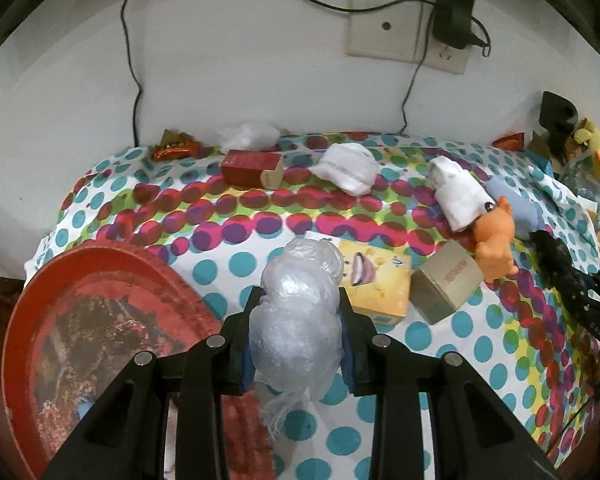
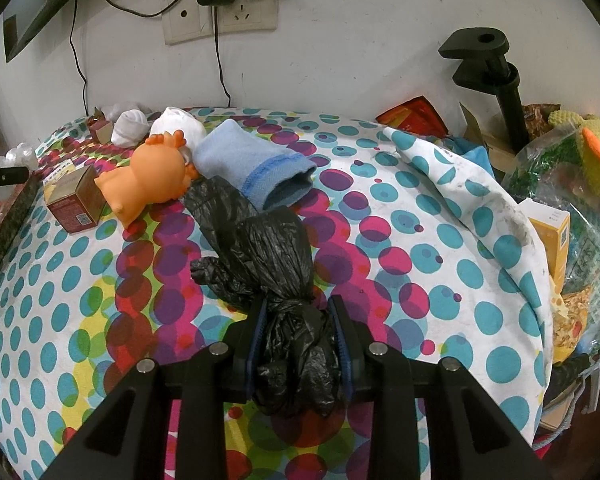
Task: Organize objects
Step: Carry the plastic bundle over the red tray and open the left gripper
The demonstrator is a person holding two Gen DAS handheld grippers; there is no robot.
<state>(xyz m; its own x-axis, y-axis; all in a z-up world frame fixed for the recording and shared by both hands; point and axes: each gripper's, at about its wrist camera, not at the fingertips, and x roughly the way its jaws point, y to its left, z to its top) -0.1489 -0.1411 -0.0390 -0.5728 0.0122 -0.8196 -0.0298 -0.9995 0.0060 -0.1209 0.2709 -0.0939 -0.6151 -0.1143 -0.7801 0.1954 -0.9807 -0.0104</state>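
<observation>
My left gripper is clamped on a bundle of clear plastic bag, its blue-padded fingers pressing both sides of the crumpled wad, which hangs above the polka-dot cloth just right of the worn red tray. My right gripper is clenched on a knotted black plastic bag; the knot sits between the pads and the rest of the bag trails forward across the cloth toward the blue sock.

Behind the clear bundle lies a yellow box printed with a cartoon mouth and dark marks too small to read. Just beside it stands a tan box with red lettering on its side that I cannot make out; in the right view the same box shows a QR code and a printed white label. The orange toy lies touching that box. Further back rest a dark red box, two rolled white socks and a brown snack wrapper with illegible gold print. At the far right, a yellow carton shows another QR code.
</observation>
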